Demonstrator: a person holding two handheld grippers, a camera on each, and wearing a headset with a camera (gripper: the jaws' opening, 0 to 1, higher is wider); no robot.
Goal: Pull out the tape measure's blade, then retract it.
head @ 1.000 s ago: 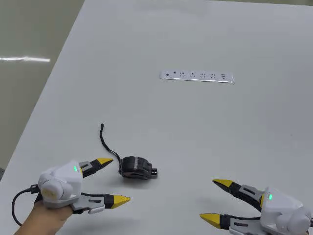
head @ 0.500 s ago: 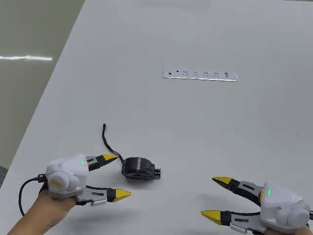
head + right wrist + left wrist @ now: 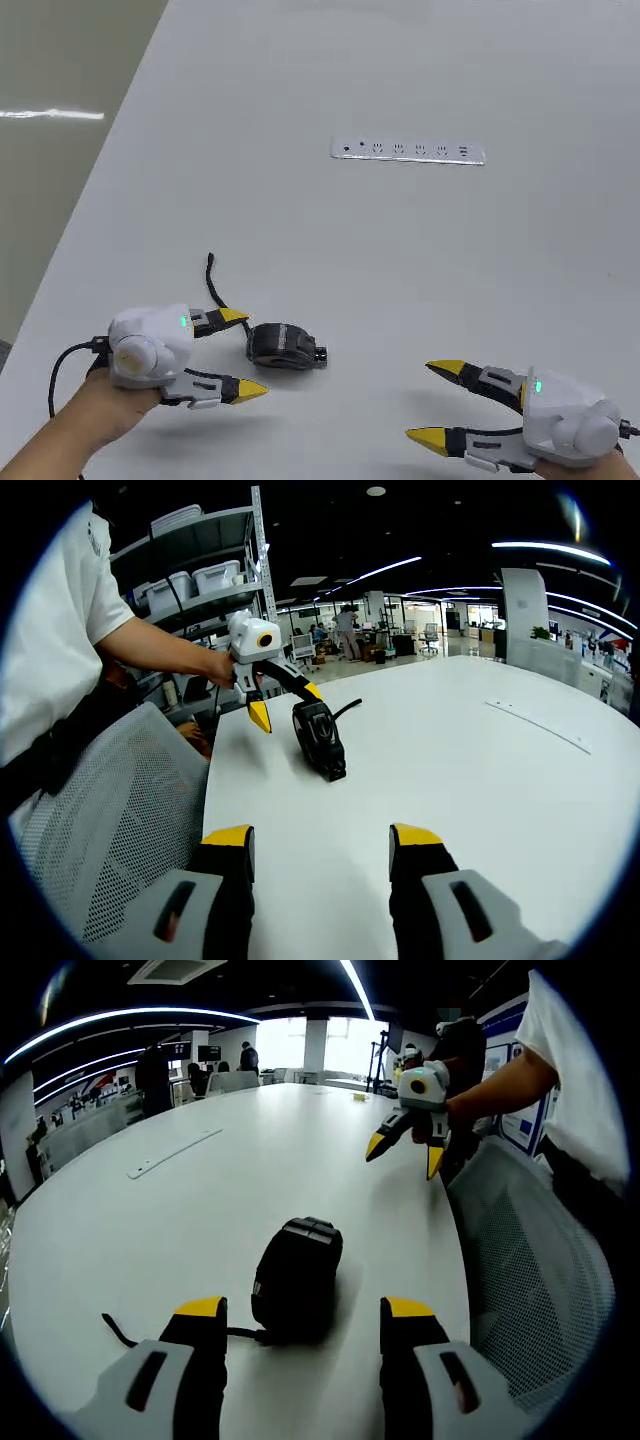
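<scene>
A black tape measure lies on the white table, its black wrist cord trailing to the far left. My left gripper stands open just left of it, yellow tips flanking its near end without touching. In the left gripper view the tape measure sits just ahead of the open left gripper. My right gripper is open near the front right, well apart from the case. The right gripper view has the tape measure far ahead of the open right gripper, blade tip facing it.
A white power strip lies flat farther back on the table. The table's left edge runs diagonally beside my left hand. A mesh chair stands by the table's near edge, and office desks and shelves fill the background.
My left gripper has moved right toward the tape measure, so its tips now flank the case's near end. The right gripper has shifted slightly left. The tape measure has stayed put.
</scene>
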